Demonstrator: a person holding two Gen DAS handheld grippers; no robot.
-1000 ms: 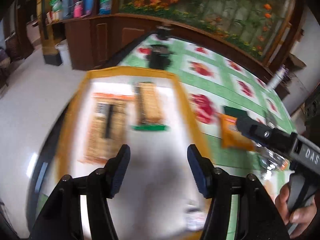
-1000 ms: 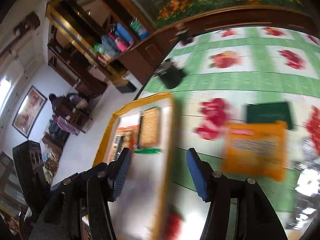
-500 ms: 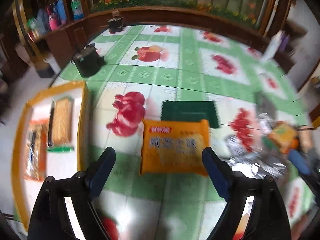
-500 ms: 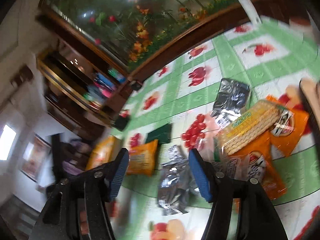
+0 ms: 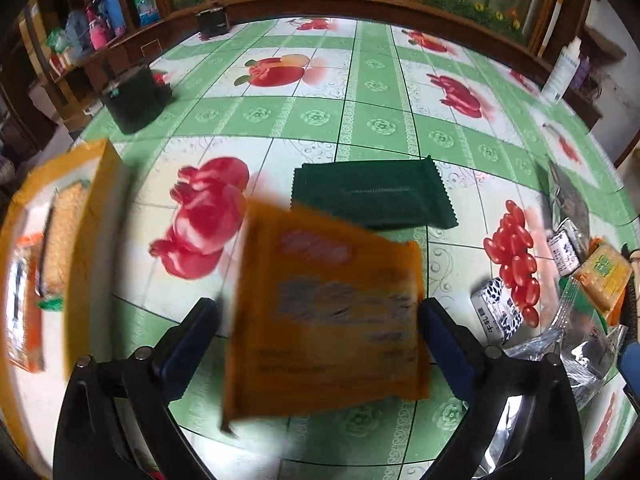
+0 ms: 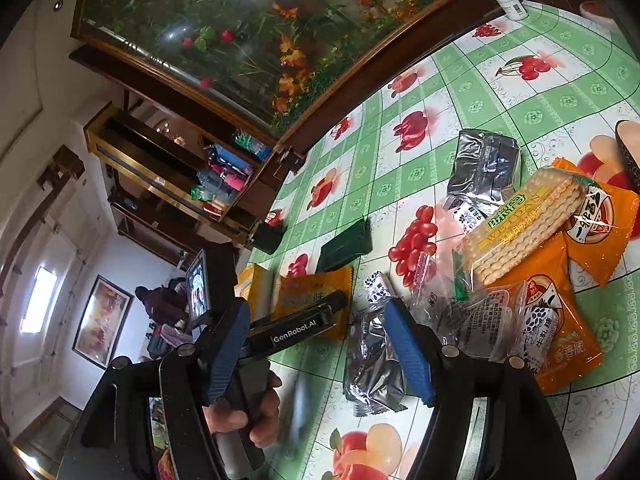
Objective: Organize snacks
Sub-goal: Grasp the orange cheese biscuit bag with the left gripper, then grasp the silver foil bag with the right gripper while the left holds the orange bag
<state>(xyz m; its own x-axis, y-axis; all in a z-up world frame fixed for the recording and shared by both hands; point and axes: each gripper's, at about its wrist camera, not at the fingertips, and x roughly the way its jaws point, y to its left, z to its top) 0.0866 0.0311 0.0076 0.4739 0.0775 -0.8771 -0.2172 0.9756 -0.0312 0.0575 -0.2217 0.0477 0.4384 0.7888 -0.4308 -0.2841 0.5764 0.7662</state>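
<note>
A: Between the left gripper's (image 5: 318,322) blue pads, an orange snack packet (image 5: 326,316), flat on the fruit-print tablecloth (image 5: 360,120). Jaws spread wide and opening further, neither pad pressing on the wrapper, so nothing gripped.

B: And off to the left of that?

A: At the left edge, a yellow-rimmed tray (image 5: 98,216) with two biscuit packs already inside. Just behind the orange packet, a dark green packet (image 5: 372,196), its near edge tucked under it.

B: Long axis of the orange one?

A: Roughly along the pointing line, slightly skewed, so the short width spans the jaws. Looks ready for a squeeze, then a carry leftward to the tray.

B: Further right?

A: Right gripper (image 6: 320,340) also empty-jawed and widening, above a silver foil pouch (image 6: 372,364); pile of cracker and orange bags to its right. Left claw clearly the nearer one to the orange packet (image 6: 316,292)
</note>
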